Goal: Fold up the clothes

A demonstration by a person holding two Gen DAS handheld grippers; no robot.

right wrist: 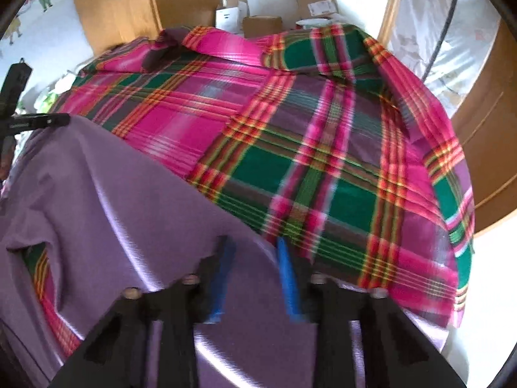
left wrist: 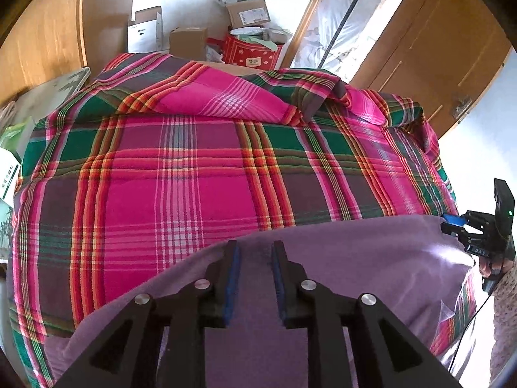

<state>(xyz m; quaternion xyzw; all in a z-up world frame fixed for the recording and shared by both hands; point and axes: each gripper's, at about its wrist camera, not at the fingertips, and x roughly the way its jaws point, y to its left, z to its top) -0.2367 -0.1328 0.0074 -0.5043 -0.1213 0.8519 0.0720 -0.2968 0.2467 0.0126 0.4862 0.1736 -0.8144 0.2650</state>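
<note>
Cloth comes first: one plain purple fabric garment [left wrist: 339, 258] lies at the near edge of one large plaid bedspread in pink, green, red and maroon [left wrist: 200, 168]. The purple piece is smooth and matte, spread fairly flat, with a soft sheen where light hits it and a few long shallow creases. In the right wrist view it [right wrist: 122, 194] shows a slit-like gap at its left side where the plaid shows through.

Two tools work at it. The left hand-held gripper [left wrist: 255, 278], black with blue pads, hovers over the purple garment with its jaws apart, the cloth visible between them and nothing pinched. The right hand-held gripper [right wrist: 255, 278] also stands open, its blue pads spread over the garment's far edge where purple meets plaid; that view is blurred. Seen from the left wrist camera, the right tool [left wrist: 475, 229] sits at the garment's right corner, though from there I cannot tell if it touches the cloth.

Beyond the far side of the bedspread stand several brown cardboard boxes [left wrist: 248, 13], at least three, one white box [left wrist: 143, 32] and one red patterned bag [left wrist: 252, 51]. Wooden doors [left wrist: 436, 64] rise to the right of the bedspread.
</note>
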